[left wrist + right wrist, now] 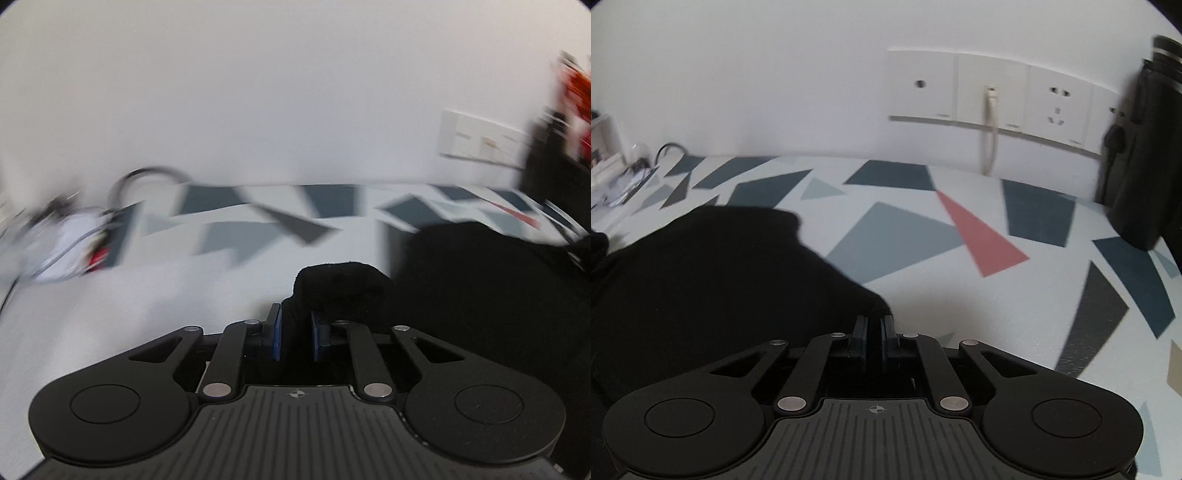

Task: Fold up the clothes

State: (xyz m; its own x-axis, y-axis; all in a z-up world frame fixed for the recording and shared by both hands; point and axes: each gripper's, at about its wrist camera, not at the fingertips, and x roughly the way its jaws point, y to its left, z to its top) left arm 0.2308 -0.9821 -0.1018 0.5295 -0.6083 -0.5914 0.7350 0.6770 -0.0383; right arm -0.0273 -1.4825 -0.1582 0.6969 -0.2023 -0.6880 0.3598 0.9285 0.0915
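White wall (pixel 775 74), wall sockets (pixel 990 92)

Matt black cloth, matt plastic, printed tabletop

Black garment (pixel 701 280): soft, fuzzy-looking matt cloth, no sheen anywhere, bunched up thick between the blue pads (pixel 276 334) of the left gripper (pixel 296 332). Both grippers matt black plastic with ribbed tops and dull silver metal pins, right gripper (pixel 874 338) included. Table (pixel 960 314) smooth, low sheen, printed with flat grey, navy and pink shapes. Far wall: outlet plates (pixel 990 88) in smooth, slightly glossy white plastic.
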